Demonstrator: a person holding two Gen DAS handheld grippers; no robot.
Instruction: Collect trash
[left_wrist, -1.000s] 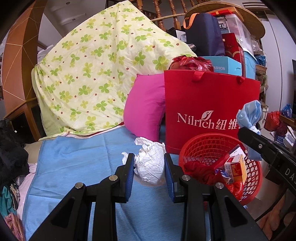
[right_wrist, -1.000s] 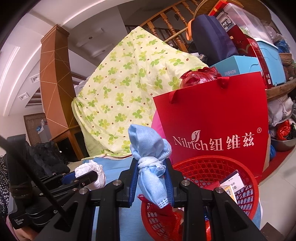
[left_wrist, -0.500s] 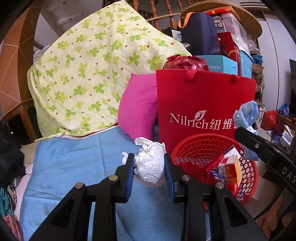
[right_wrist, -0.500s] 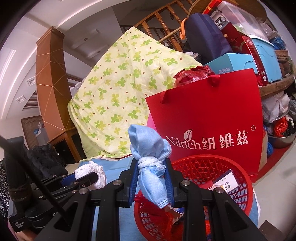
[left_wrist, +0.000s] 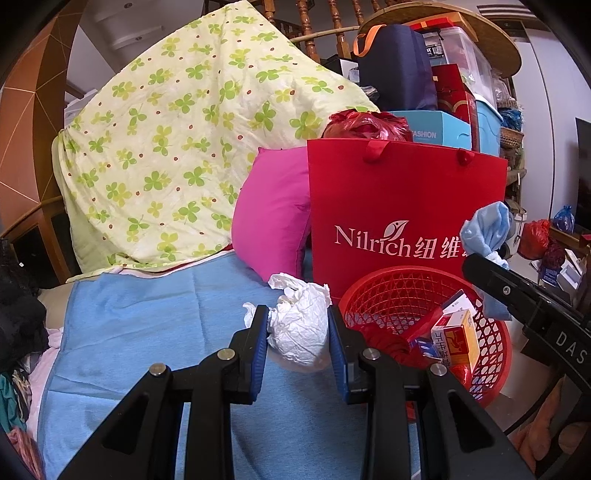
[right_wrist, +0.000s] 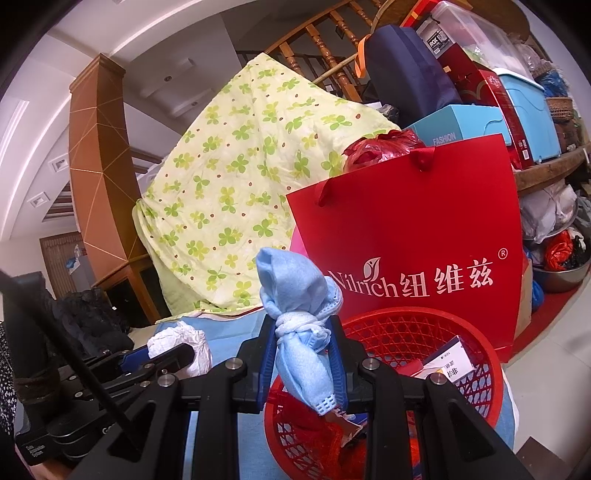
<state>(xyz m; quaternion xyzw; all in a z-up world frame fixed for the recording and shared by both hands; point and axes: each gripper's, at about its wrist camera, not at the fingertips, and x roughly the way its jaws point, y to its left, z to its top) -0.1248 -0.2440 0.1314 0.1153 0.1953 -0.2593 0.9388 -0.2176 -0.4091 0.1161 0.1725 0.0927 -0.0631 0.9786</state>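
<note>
Cluttered room behind: wooden stair balusters (left_wrist: 306, 22) along the top of the frame, stacked boxes and bins at upper right, a clover-print quilt (left_wrist: 192, 147) heaped at centre left. Blue cloth surface (left_wrist: 155, 325) across the lower left of the left wrist view (bed or table, cannot tell which). Magenta pillow (left_wrist: 273, 218) propped at centre, touching the red Nilrich bag (left_wrist: 402, 199) to its right.

Left hand-held gripper (left_wrist: 298, 328): low centre of its own view, jaws partly closed on a crumpled white paper wad (left_wrist: 301, 325), blue pads pressed against both sides of it. Wad held just left of the red mesh basket (left_wrist: 495, 354), above the blue cloth. Same wad (right_wrist: 184, 347) seen at lower left of the right wrist view, clamped in the black jaws.

Right hand-held gripper (right_wrist: 303, 354): low centre of its own view, jaws nearly closed on a knotted light-blue cloth bundle (right_wrist: 295, 295), pinched at the white tie. Bundle upright, top above the jaws, tail hanging over the basket (right_wrist: 480, 369) interior. Same bundle (left_wrist: 487, 229) visible at right of the left wrist view, above the basket's far rim.

Basket contents: a yellow-and-orange carton (left_wrist: 456, 338), a white-and-blue box (right_wrist: 448, 363), red crumpled material (not identifiable). Basket in front of the red bag.
</note>
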